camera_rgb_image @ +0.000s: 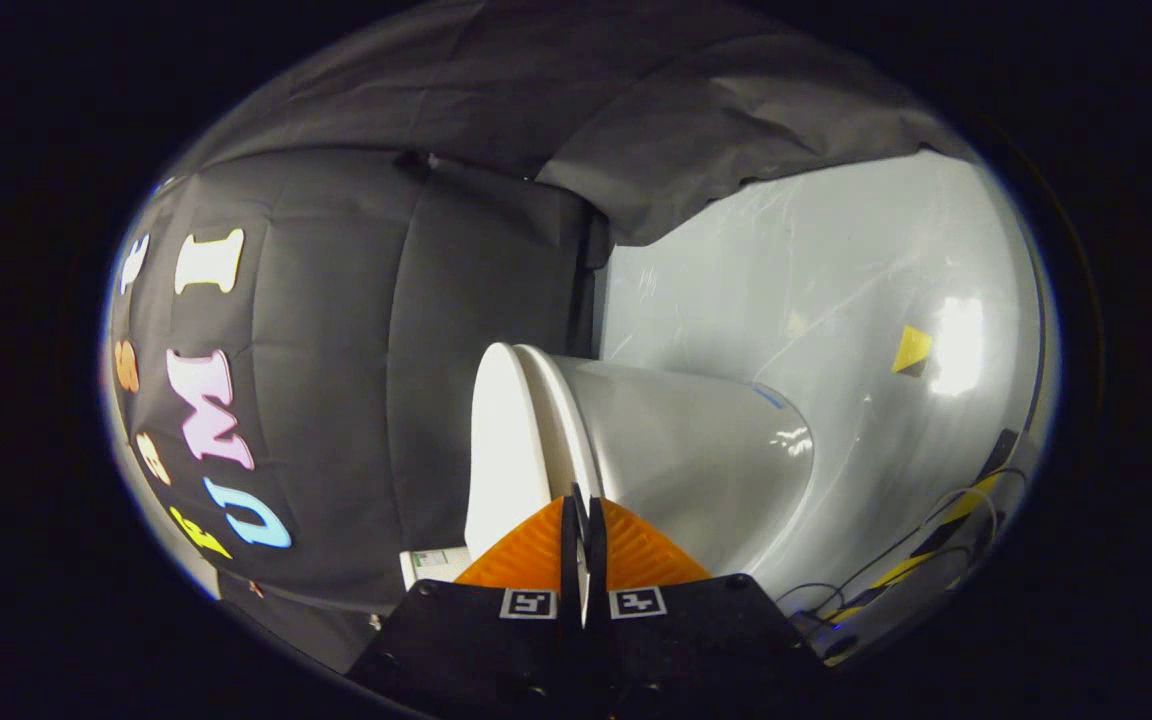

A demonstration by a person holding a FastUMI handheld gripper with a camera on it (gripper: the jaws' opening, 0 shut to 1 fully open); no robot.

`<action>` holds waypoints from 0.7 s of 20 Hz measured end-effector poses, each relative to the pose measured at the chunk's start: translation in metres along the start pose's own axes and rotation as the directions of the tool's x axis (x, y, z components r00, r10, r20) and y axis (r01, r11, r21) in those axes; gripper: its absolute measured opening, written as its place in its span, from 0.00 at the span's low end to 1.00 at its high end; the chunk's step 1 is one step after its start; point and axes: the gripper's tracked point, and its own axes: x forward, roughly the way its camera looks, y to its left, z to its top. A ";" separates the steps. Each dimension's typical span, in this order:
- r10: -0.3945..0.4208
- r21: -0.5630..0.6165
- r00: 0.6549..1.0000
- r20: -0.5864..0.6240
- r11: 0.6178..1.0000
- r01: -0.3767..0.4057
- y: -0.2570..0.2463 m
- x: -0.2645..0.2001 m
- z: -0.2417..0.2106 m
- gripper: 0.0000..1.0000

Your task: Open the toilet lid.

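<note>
The tongs point(583, 500) stood nearly closed, their two fingers side by side with only a thin slit between them, and nothing showed in that slit. Their tips reached up to the edge of the white, smooth plastic toilet lid point(496, 450), at the seam where it lay down against the seat; whether they actually touched it could not be told. The view was rolled on its side, so the lid appeared as a pale upright oval, with the glossy white ceramic toilet bowl point(696, 450) spreading out from it just beyond the tips. Past the bowl lay a shiny grey floor point(816, 270) (a small yellow marker point(912, 348) sat on it), and thin cables point(936, 540) trailed near yellow-and-black striped tape point(976, 500).
</note>
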 end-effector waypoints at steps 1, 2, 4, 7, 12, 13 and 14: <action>-0.014 -0.046 1.000 0.007 0.999 0.014 0.006 -0.003 -0.003 0.05; -0.021 -0.086 1.000 0.018 0.996 0.023 0.013 -0.007 -0.003 0.05; -0.024 -0.119 0.999 0.032 0.992 0.028 0.030 -0.019 -0.001 0.05; -0.046 -0.202 0.996 0.071 0.978 0.060 0.054 -0.029 -0.005 0.05; -0.041 -0.361 0.987 0.155 0.928 0.095 0.112 -0.056 -0.012 0.05; -0.027 -0.384 0.984 0.174 0.919 0.093 0.123 -0.060 -0.017 0.05; -0.010 -0.408 0.981 0.191 0.909 0.089 0.136 -0.066 -0.021 0.05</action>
